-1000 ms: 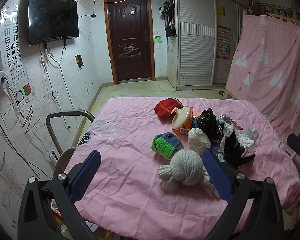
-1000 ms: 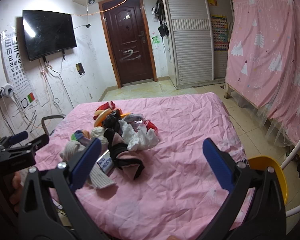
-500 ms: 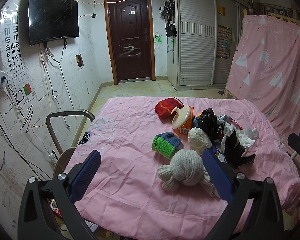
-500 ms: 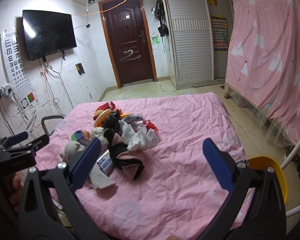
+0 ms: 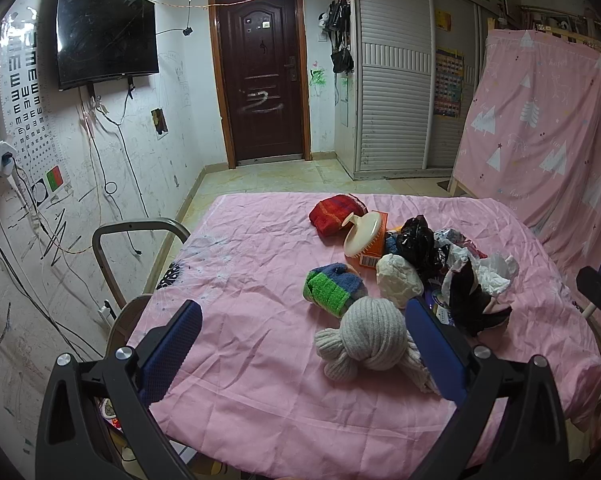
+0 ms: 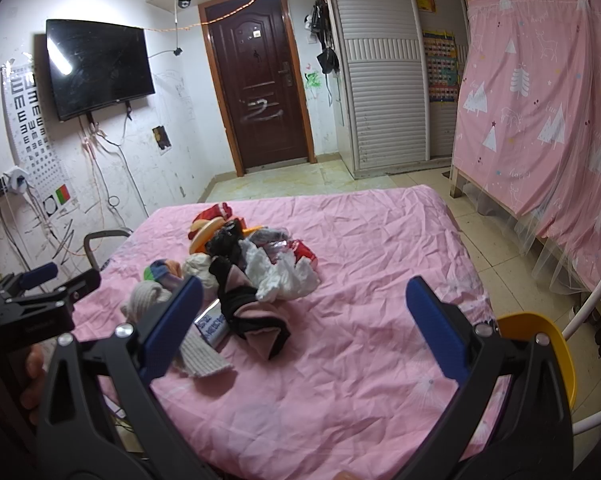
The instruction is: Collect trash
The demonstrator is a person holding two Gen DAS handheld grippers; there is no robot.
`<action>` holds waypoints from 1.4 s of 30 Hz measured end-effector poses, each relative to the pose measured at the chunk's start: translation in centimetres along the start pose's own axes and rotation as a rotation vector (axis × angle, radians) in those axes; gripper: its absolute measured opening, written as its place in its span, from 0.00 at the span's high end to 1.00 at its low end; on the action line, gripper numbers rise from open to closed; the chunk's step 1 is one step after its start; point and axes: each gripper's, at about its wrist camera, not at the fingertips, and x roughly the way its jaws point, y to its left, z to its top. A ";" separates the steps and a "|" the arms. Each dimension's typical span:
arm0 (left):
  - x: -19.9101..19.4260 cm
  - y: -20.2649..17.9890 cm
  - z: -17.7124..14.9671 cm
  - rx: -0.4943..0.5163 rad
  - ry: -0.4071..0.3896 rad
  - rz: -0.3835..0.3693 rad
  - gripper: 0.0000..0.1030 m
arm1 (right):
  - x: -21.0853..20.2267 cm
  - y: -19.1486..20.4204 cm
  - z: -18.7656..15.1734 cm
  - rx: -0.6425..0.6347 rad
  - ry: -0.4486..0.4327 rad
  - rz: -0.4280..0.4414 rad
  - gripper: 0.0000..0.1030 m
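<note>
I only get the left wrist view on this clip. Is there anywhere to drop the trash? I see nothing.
Observer: Yes. The right wrist view shows a yellow tub off the bed's near right corner.
Operator: Is the right gripper carrying anything?
Observer: No. The right gripper is open and empty, held over the sheet.
Operator: What in the pile lies closest to it?
Observer: A black and pink sock, lying close beside one of its fingers.
</note>
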 end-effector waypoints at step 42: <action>2.5 -0.6 -0.8 0.015 0.051 0.004 0.10 | 2.6 -0.7 -0.5 0.009 0.046 0.005 0.06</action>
